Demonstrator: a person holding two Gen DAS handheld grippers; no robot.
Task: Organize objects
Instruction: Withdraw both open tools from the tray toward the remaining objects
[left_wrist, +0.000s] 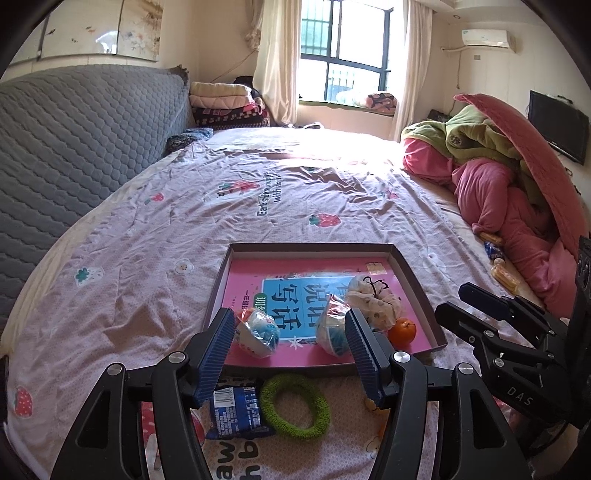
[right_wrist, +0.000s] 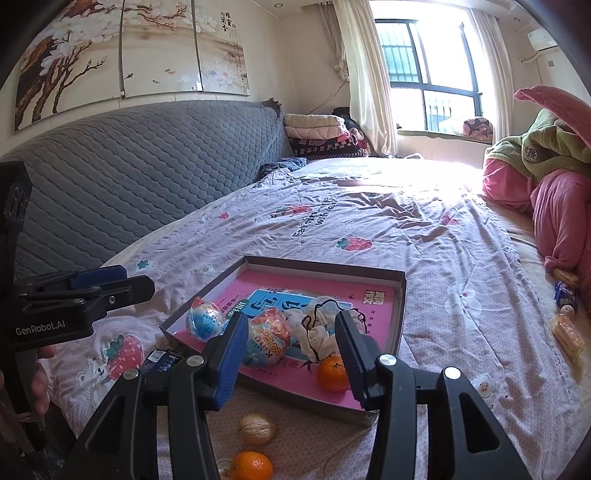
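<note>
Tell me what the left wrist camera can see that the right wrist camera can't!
Only the left wrist view shows the green ring lying whole on the bedspread, beside the blue snack packet, and the TV on the wall.

Only the right wrist view shows a walnut and a second orange lying outside the tray, plus the flower painting.

Both show the tray holding two wrapped toy eggs, a white cloth bundle and an orange.
</note>
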